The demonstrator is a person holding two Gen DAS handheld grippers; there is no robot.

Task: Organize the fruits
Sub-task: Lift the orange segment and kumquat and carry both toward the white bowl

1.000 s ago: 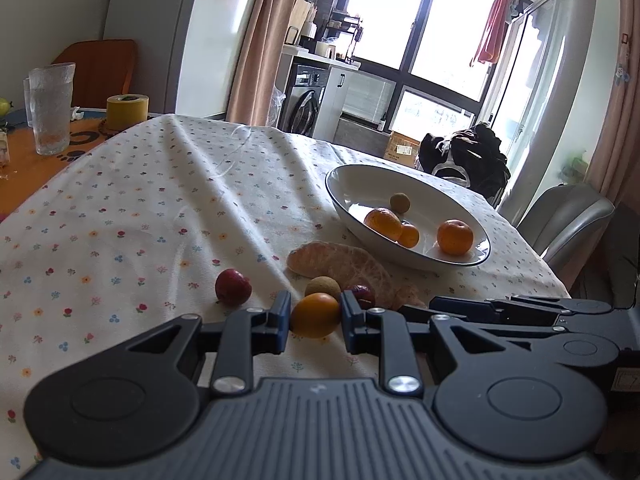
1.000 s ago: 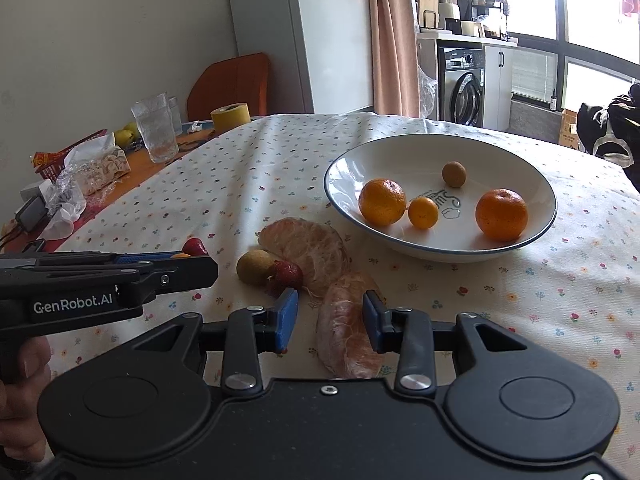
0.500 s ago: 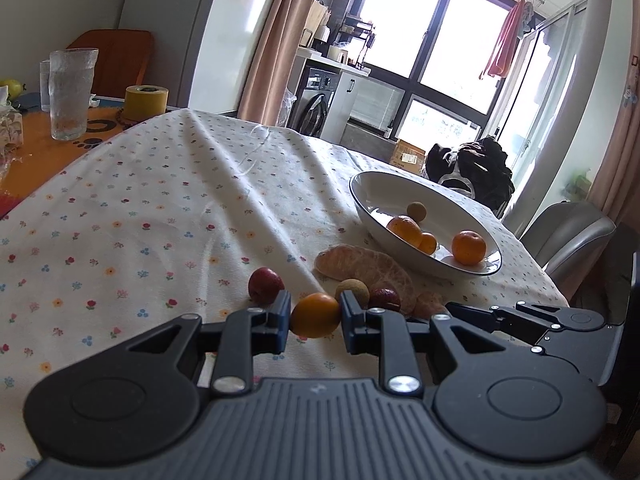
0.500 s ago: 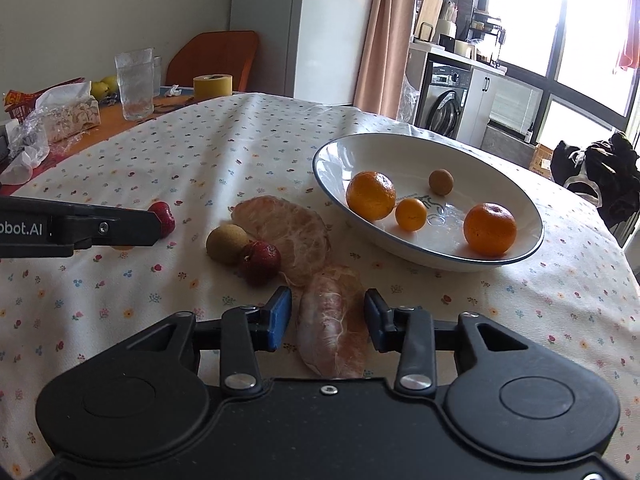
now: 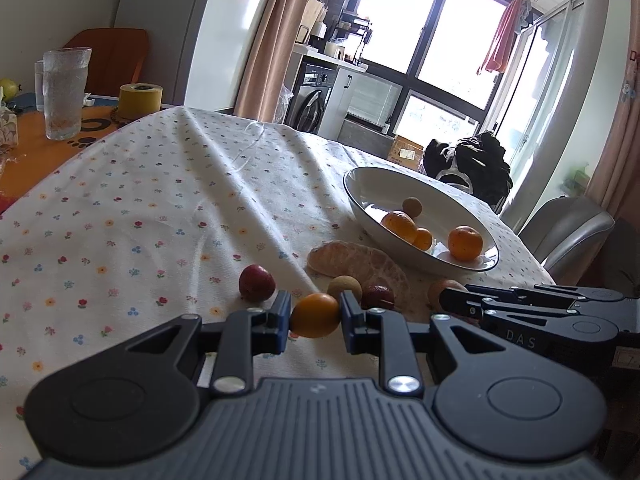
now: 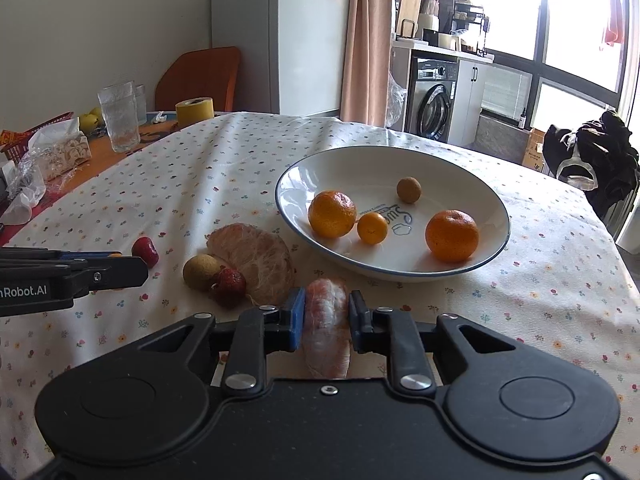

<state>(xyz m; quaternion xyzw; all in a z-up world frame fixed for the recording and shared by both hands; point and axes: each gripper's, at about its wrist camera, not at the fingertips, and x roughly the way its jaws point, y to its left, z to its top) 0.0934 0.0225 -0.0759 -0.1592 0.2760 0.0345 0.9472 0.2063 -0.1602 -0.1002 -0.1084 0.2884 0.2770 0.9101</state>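
Orange-skinned, small and round: a fruit (image 5: pixel 315 315) clamped in the left hand-held gripper (image 5: pixel 315 317), jaws narrow and pressed to both its sides. Same grip as a second ago, but seen from farther back, with the bowl (image 5: pixel 384 188) smaller now at 1 o'clock. Possibly lifted off the bench (image 5: pixel 160 220), though contact underneath is hard to make out. Held nearly level, nose slightly down. Loose ahead: a red fruit (image 5: pixel 257 283) at 11 o'clock, a tan fruit (image 5: pixel 345 286) and a dark red fruit (image 5: pixel 378 297) at 1 o'clock, and a peeled half (image 5: pixel 352 260) behind them, just short of the bowl.

Pink and peeled: a segment (image 6: pixel 326 354) squeezed in the right hand-held gripper (image 6: pixel 325 322). Changed within the last second: jaws wide around it then, drawn in against its flanks now. Lying lengthwise along the fingers, far tip toward 12 o'clock, on the cloth or barely off it; hard to tell which. Held low and level, aimed at the bowl's near rim at 12 to 1 o'clock. Already inside the bowl: two mandarins (image 6: pixel 332 214) and two smaller fruits.

Meaning for the task: both pick-ups apparently secured, so a carry and drop into the bowl judged next, with four pieces left on the bench after that. Soft flesh, so likely to squash or slip under a hard squeeze.
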